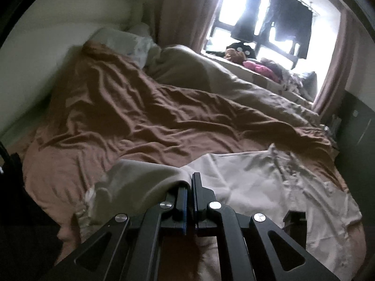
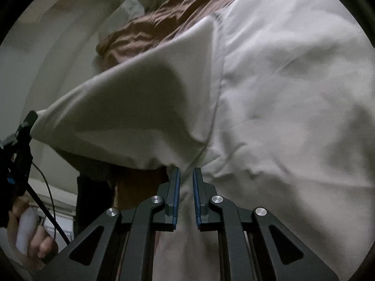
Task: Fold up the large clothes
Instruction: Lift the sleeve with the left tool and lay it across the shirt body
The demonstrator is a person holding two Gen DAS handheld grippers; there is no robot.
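A large white garment [image 1: 269, 180] lies spread on the near part of a bed with a brown sheet [image 1: 131, 117]. My left gripper [image 1: 190, 182] is shut on a lifted fold of the garment's sleeve [image 1: 140, 175], which drapes over its left finger. In the right wrist view the garment [image 2: 281, 93] fills the frame, its sleeve [image 2: 131, 107] stretched leftward to the left gripper [image 2: 25, 126] held by a hand. My right gripper [image 2: 186, 175] has its jaws slightly apart, with garment fabric near the armpit seam between the fingertips.
A beige duvet [image 1: 211, 75] and pillows [image 1: 121, 39] lie at the bed's far side. Clothes hang at a bright window [image 1: 290, 21], with piled items on the sill [image 1: 257, 68]. A dark cabinet [image 1: 356, 126] stands right of the bed. A white wall [image 1: 35, 35] runs along the left.
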